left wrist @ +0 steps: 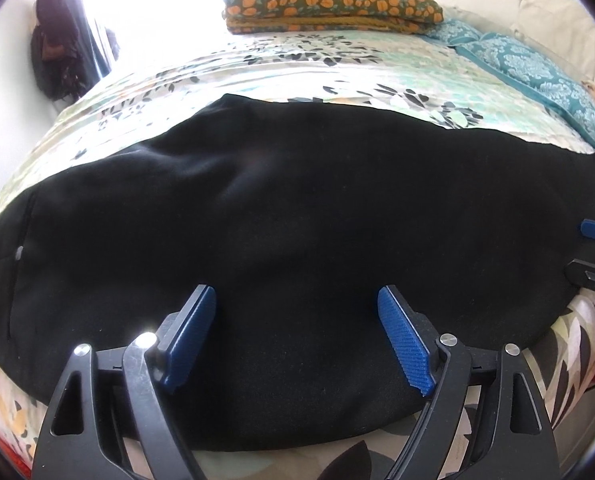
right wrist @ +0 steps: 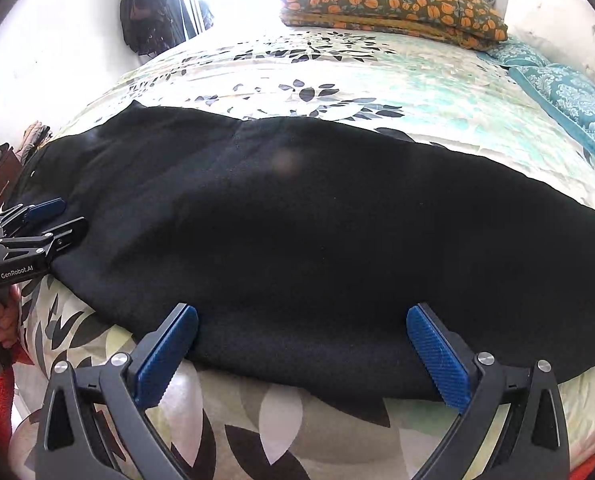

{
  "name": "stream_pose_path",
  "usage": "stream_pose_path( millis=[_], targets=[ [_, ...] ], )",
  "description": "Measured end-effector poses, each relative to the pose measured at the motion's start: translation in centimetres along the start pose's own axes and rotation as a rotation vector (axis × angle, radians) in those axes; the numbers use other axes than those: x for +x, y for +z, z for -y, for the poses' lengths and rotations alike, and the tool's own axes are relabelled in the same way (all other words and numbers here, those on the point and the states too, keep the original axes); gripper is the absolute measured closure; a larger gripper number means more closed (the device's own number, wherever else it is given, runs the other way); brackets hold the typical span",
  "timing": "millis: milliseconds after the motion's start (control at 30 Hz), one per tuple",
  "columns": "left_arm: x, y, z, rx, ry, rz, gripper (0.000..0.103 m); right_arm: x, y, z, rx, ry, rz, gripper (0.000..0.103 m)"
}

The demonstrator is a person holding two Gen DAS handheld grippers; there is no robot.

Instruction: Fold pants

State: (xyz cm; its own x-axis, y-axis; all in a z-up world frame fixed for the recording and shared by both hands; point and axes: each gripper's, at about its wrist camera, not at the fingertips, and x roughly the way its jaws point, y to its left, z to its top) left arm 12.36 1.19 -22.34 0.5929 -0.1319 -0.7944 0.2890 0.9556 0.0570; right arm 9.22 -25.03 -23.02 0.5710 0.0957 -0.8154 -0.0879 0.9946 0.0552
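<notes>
Both your tongs are spread wide and empty: left gripper [left wrist: 297,304] hovers over the near half of the black pants [left wrist: 297,220], right gripper [right wrist: 301,320] sits at the near hem with its fingertips just over the fabric edge, nothing pinched in either. Pants lie lengthwise across the near side of the floral bedspread [left wrist: 297,64], apparently already doubled leg over leg, waist end toward your left, though black on black hides the seams, so I can't confirm layer count. Judgement: next move is pinching the near edge or the ends for the cross fold. Risks: closing on the top layer only, so the lower leg stays behind and the fold skews; snagging the bedspread along with the hem, since the right tips straddle that boundary; uneven lift between the two hands dragging the pants toward the bed edge, which is close under you; thick fleece-like cloth slipping off the ribbed blue pads [left wrist: 405,344] if you grab too shallow. Count: one pair of pants, two grippers, one orange-flowered folded blanket [left wrist: 329,4] at the far side, one teal patterned pillow [left wrist: 537,72] on the right, one dark bag or garment [left wrist: 53,52] hanging on the left wall.
</notes>
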Motion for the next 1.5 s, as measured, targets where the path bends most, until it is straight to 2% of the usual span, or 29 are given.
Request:
stream_pose_path(
  millis=[1367,1500],
  targets=[
    [0.06,0.06,0.3,0.016,0.025,-0.006,0.018,-0.08,0.02,0.01,0.008,-0.005,-0.014,0.0],
    [-0.22,-0.13,0.28,0.008,0.027,0.015,0.018,-0.51,-0.02,0.17,-0.012,0.019,-0.002,0.0]
  ],
)
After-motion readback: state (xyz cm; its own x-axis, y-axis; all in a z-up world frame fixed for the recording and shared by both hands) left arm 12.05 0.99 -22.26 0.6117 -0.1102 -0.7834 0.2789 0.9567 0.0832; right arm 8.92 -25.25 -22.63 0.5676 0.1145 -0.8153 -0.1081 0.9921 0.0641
